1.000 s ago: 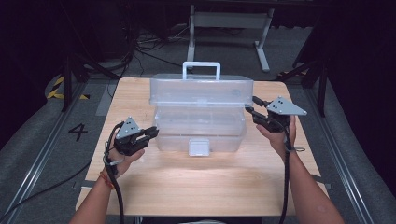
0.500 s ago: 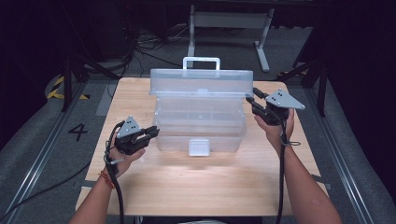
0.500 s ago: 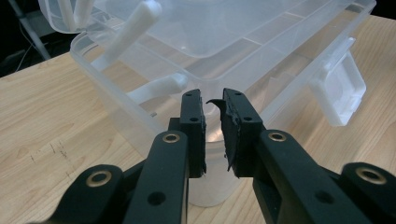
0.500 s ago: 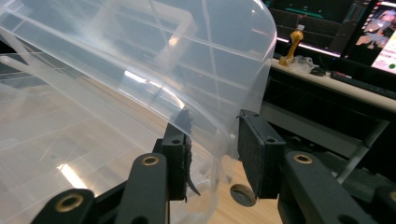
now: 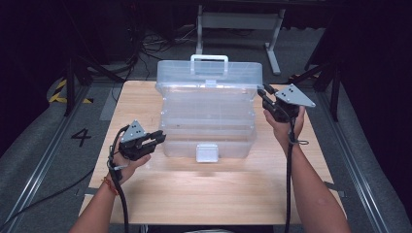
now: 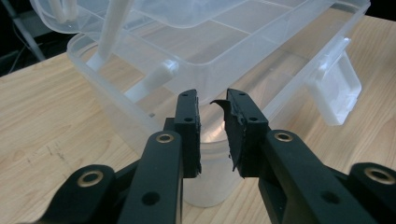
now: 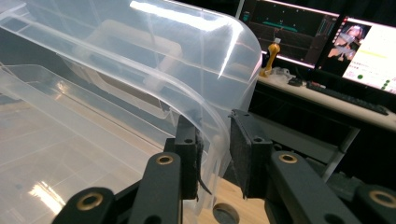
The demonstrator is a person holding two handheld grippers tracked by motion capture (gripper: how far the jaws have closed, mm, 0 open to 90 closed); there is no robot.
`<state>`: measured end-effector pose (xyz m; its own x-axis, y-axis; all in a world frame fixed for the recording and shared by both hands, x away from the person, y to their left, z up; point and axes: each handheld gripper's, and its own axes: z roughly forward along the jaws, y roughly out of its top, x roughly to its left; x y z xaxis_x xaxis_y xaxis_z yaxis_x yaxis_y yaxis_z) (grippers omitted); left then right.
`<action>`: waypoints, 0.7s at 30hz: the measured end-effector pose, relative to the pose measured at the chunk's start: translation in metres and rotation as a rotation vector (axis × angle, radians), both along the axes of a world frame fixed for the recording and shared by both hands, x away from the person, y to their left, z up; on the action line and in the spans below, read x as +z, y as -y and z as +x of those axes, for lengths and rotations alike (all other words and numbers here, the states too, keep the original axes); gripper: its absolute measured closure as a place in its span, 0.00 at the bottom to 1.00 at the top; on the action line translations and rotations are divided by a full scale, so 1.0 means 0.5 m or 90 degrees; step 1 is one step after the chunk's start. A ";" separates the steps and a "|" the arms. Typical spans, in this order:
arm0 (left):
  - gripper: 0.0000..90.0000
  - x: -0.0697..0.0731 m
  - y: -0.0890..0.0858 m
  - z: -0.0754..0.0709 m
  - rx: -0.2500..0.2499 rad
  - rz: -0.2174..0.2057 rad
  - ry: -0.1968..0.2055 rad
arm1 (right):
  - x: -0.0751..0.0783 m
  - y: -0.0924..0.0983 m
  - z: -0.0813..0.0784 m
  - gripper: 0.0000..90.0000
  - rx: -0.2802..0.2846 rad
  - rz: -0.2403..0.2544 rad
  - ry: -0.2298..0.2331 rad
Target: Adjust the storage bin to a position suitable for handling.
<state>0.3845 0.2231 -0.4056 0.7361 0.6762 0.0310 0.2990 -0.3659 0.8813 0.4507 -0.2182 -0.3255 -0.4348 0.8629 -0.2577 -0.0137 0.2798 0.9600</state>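
A clear plastic toolbox (image 5: 209,131) stands on the wooden table (image 5: 204,189), its white latch (image 5: 206,152) hanging at the front. Its lid (image 5: 209,77), with a white handle (image 5: 209,58), is tilted up and back. My right gripper (image 5: 262,93) is at the lid's right edge. In the right gripper view the lid's rim (image 7: 210,116) runs between the jaws of my right gripper (image 7: 215,123), which is shut on it. My left gripper (image 5: 160,137) hovers by the box's left front corner. In the left gripper view that gripper (image 6: 212,100) is narrowly open, nothing between its jaws, the box wall (image 6: 140,121) just ahead.
A metal stand (image 5: 238,24) and cables lie on the dark floor behind the table. Monitors and a desk (image 7: 327,51) show in the right gripper view. Bare tabletop (image 5: 209,189) stretches in front of the box.
My right gripper has risen and moved back with the lid's edge, swinging the lid further open. The left gripper has stayed put.
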 end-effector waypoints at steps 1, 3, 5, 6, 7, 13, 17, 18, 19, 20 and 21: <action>0.82 0.003 -0.001 -0.003 0.000 0.009 0.002 | 0.001 -0.001 0.002 0.83 -0.004 0.001 0.002; 0.81 0.007 -0.004 -0.007 -0.001 0.019 0.007 | 0.002 -0.001 0.003 0.83 -0.005 0.000 0.000; 0.80 0.013 -0.011 -0.014 0.001 0.026 0.008 | 0.004 -0.003 0.004 0.84 -0.007 -0.004 0.001; 0.79 0.015 -0.013 -0.017 0.004 0.023 0.009 | 0.006 -0.003 0.005 0.84 -0.009 -0.006 0.001; 0.79 0.018 -0.017 -0.020 0.006 0.028 0.013 | 0.007 -0.003 0.006 0.84 -0.009 -0.007 0.001; 0.74 0.014 -0.050 -0.052 0.016 0.059 0.006 | 0.013 -0.005 0.011 0.85 -0.012 -0.013 0.002; 0.69 -0.003 -0.066 -0.066 0.027 0.094 -0.006 | 0.014 -0.004 0.015 0.85 -0.011 -0.013 0.001; 0.69 -0.011 -0.072 -0.070 0.030 0.097 -0.013 | 0.014 -0.004 0.015 0.85 -0.011 -0.013 0.001; 0.66 -0.017 -0.077 -0.072 0.034 0.101 -0.020 | 0.015 -0.005 0.017 0.86 -0.012 -0.015 0.004; 0.64 -0.027 -0.085 -0.076 0.035 0.117 -0.032 | 0.014 -0.005 0.017 0.86 -0.011 -0.015 0.004; 0.62 -0.027 -0.085 -0.076 0.035 0.117 -0.032 | 0.014 -0.004 0.017 0.86 -0.011 -0.015 0.005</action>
